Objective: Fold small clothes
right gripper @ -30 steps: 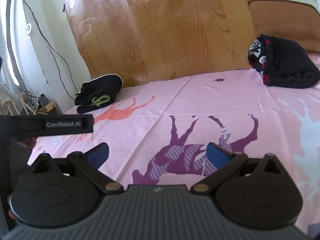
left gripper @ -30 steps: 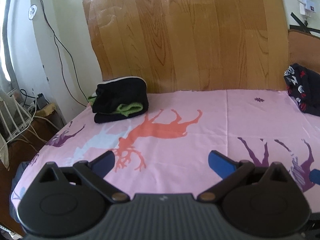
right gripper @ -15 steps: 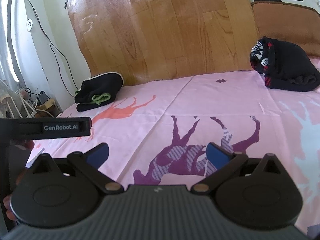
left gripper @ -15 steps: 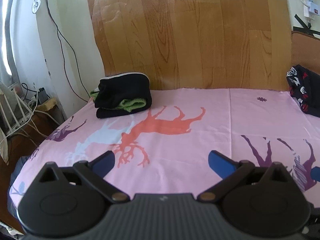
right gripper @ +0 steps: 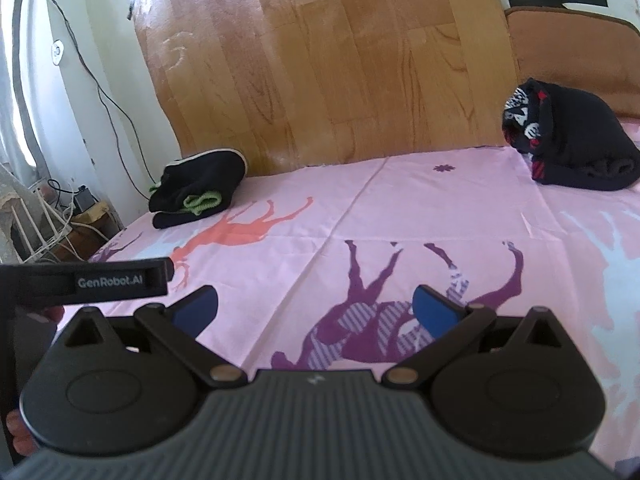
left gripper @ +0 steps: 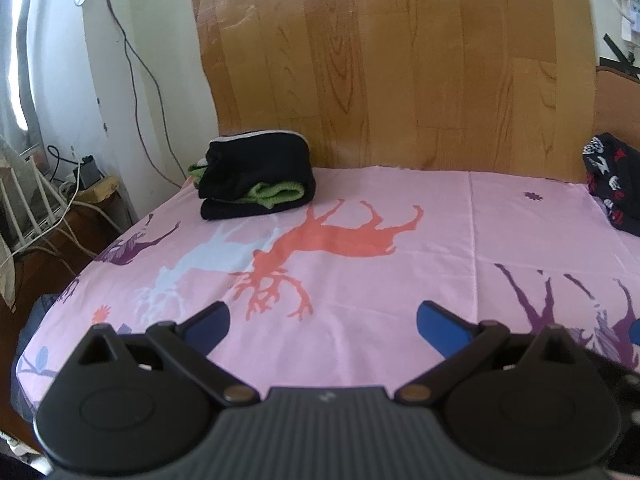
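Observation:
A folded black garment with green cuffs (left gripper: 256,178) lies at the far left of the pink deer-print bedsheet (left gripper: 360,280); it also shows in the right wrist view (right gripper: 196,190). A bundled black garment with red and white print (right gripper: 568,148) lies at the far right, partly cut off in the left wrist view (left gripper: 612,176). My left gripper (left gripper: 322,326) is open and empty over the sheet's front. My right gripper (right gripper: 314,312) is open and empty, beside the left one's body (right gripper: 84,282).
A wood-grain board (left gripper: 380,60) leans against the wall behind the bed. Cables and a white rack (left gripper: 40,208) stand on the floor off the bed's left edge. A brown cushion (right gripper: 572,44) sits at the back right.
Both views have tilted and shifted slightly; the folded black garment sits further right and lower in the left wrist view. Both grippers stay open and empty.

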The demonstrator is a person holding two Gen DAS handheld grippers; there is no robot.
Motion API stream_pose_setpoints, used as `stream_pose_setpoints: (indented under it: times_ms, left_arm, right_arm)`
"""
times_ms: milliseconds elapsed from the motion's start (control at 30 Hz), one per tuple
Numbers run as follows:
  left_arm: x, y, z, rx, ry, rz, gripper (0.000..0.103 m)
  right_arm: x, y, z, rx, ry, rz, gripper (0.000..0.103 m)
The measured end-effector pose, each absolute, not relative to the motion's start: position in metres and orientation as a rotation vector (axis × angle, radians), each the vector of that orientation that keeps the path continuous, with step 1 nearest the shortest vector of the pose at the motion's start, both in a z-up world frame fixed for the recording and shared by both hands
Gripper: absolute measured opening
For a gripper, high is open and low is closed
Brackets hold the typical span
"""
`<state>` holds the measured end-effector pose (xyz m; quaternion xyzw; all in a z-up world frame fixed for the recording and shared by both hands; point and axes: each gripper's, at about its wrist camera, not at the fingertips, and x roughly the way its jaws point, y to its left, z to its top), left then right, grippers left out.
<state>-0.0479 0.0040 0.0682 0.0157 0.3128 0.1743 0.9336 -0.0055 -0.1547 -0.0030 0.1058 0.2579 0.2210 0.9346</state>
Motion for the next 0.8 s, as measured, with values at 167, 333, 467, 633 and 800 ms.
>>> stream_pose_setpoints:
  times_ms: [167, 333, 467, 633, 800]
  left_arm:
    - [-0.051, 0.008, 0.068, 0.032, 0.641, 0.369, 0.103]
    - [-0.053, 0.005, 0.067, 0.025, 0.647, 0.35, 0.103]
    - [-0.051, -0.001, 0.065, 0.034, 0.66, 0.33, 0.103]
    - [-0.05, -0.005, 0.063, 0.034, 0.665, 0.315, 0.103]
    - [-0.049, -0.006, 0.063, 0.037, 0.668, 0.314, 0.103]
  right_arm:
    - [-0.008, -0.15, -0.004, 0.212, 0.535, 0.468, 0.103]
    - [-0.011, -0.154, -0.005, 0.216, 0.538, 0.451, 0.103]
    - [-0.01, -0.158, -0.006, 0.23, 0.541, 0.428, 0.103]
    - [-0.009, -0.159, -0.006, 0.227, 0.542, 0.42, 0.103]
    - [-0.008, -0.158, -0.006, 0.224, 0.542, 0.421, 0.103]
